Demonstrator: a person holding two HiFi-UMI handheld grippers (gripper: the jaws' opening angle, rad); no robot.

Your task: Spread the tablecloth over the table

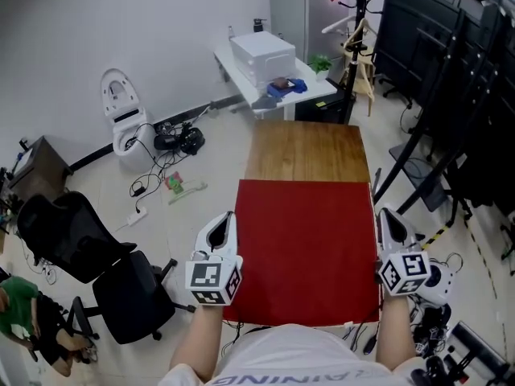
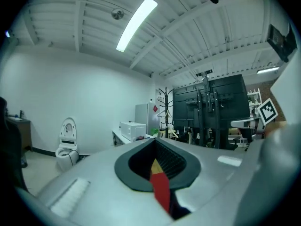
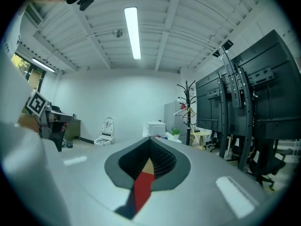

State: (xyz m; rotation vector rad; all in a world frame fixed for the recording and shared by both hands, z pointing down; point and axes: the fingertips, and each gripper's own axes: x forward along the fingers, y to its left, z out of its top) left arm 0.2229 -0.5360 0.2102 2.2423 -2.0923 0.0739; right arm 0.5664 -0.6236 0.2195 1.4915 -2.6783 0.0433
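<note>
A red tablecloth (image 1: 310, 248) covers the near part of a wooden table (image 1: 306, 151), whose far part is bare. My left gripper (image 1: 228, 218) is at the cloth's left edge and my right gripper (image 1: 385, 215) at its right edge, both raised and pointing level. In the left gripper view, the left gripper (image 2: 157, 166) is shut, with a strip of red cloth (image 2: 161, 187) running in between its jaws. The right gripper view shows the right gripper (image 3: 148, 166) shut the same way on a strip of the cloth (image 3: 142, 187).
Black office chairs (image 1: 88, 248) stand to the left and a person in green (image 1: 16, 304) sits at the lower left. Beyond the table are a white desk (image 1: 278, 95) with a white box, a toilet seat (image 1: 121, 119) and floor cables. Black racks (image 1: 459, 95) line the right.
</note>
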